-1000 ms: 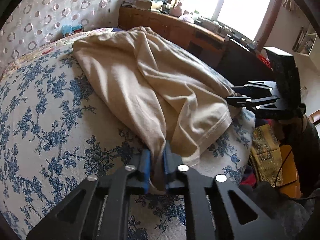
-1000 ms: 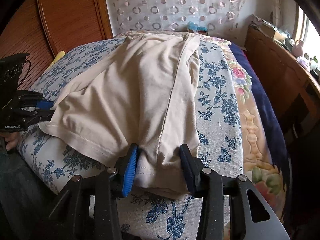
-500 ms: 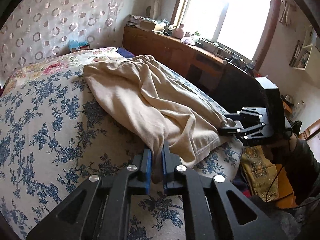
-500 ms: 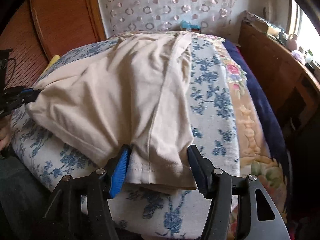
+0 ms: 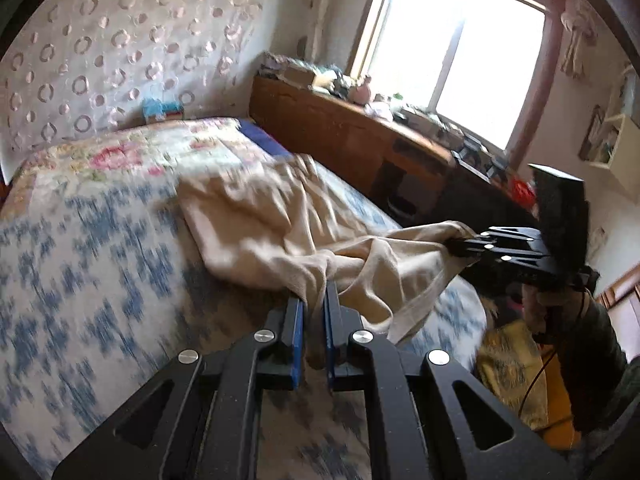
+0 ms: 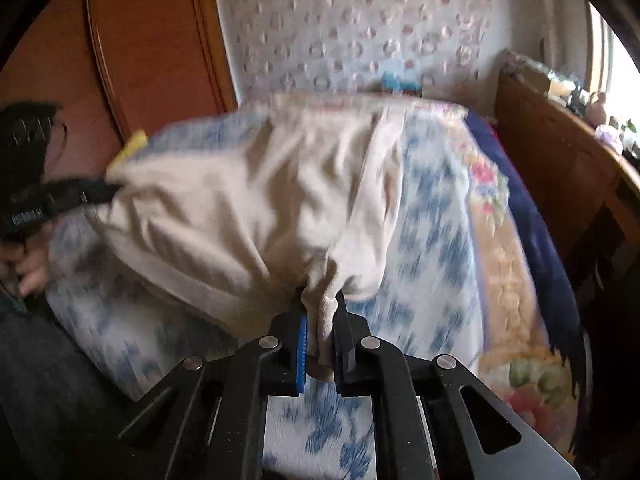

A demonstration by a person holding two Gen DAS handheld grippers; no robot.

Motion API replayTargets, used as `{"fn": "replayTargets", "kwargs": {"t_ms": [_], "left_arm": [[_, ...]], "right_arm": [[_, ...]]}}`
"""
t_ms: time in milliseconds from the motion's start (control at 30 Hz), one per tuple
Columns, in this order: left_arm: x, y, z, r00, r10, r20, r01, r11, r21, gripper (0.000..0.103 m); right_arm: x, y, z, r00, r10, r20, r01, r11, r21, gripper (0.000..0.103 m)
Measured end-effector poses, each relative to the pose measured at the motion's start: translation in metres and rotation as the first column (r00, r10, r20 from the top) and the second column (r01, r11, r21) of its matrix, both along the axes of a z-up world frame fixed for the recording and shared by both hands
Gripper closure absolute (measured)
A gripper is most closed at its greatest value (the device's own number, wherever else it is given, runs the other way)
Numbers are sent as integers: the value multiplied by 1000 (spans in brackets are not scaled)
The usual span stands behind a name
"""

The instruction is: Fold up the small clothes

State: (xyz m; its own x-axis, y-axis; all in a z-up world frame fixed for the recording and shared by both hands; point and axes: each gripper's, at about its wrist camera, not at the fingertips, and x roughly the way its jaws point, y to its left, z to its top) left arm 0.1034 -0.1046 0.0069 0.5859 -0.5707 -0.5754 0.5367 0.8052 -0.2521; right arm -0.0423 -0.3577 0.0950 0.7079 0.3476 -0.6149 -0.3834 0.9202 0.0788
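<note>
Left gripper (image 5: 314,312): we see its blue-lined jaws clamped on a bunched corner of the beige garment (image 5: 280,232).
Garment: it lies on the floral bedspread (image 5: 80,260) ahead of both tools, its near edge raised between them; its long axis runs away from us toward the patterned curtain (image 5: 120,40).
Right gripper (image 6: 322,320): its jaws have just been closing and now pinch the garment's other near corner.
Around: right of the left gripper and beyond the bed we see a wooden cabinet (image 5: 340,128) with clutter under a bright window (image 5: 460,52); a wooden panel (image 6: 152,40) stands left of the right gripper.
Hard to make out: motion blur smears the cloth and the bedspread print; we see only fingers (image 6: 30,268) of the hand on the left gripper.
</note>
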Motion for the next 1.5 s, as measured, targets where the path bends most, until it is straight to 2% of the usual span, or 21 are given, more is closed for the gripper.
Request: {"fn": "replayTargets", "kwargs": {"t_ms": [133,300,433,633,700,767,833,867,900,1000,1133,1200,1367,1500], "left_arm": [[53,5,19,998,54,18,-54,999,-1,94],[128,11,19,992,122,-27,-122,992,10,94],[164,10,12,988,145,-44,-144,989,39,94],[200,11,-7,984,157,-79,-152,985,77,93],[206,9,-12,984,152,-88,-144,985,90,89],[210,10,-17,986,144,-89,-136,986,97,79],[209,15,-19,988,136,-79,-129,988,80,59],[207,16,-19,989,125,-80,-119,990,71,57],[206,17,-19,990,115,-84,-109,991,71,52],[196,20,-23,992,86,-87,-78,993,87,40],[185,21,-33,993,51,-106,-38,992,124,39],[183,18,-42,993,39,-115,-21,988,150,39],[195,2,-63,987,10,-161,22,980,196,39],[217,-4,-70,984,29,-174,6,979,202,39]], "right_arm": [[28,6,42,994,-1,110,1,1000,0,94],[89,22,65,988,-16,157,22,999,-40,94],[144,35,59,991,-26,128,34,998,-58,94],[198,57,45,998,-25,64,28,998,-56,93],[216,58,47,999,-19,43,21,999,-50,93],[220,59,47,999,-21,31,23,998,-54,93],[226,59,47,1000,-21,18,22,999,-49,92],[228,54,48,1000,-20,14,21,999,-48,92],[229,53,49,1000,-23,14,23,999,-49,86],[227,47,55,996,-64,57,68,996,-63,60],[201,31,64,990,-101,96,105,994,-39,55],[189,24,60,992,-87,91,90,995,-32,52],[187,35,32,1000,-21,-10,19,993,-120,51],[204,49,19,998,-3,-59,-5,991,-132,51]]}}
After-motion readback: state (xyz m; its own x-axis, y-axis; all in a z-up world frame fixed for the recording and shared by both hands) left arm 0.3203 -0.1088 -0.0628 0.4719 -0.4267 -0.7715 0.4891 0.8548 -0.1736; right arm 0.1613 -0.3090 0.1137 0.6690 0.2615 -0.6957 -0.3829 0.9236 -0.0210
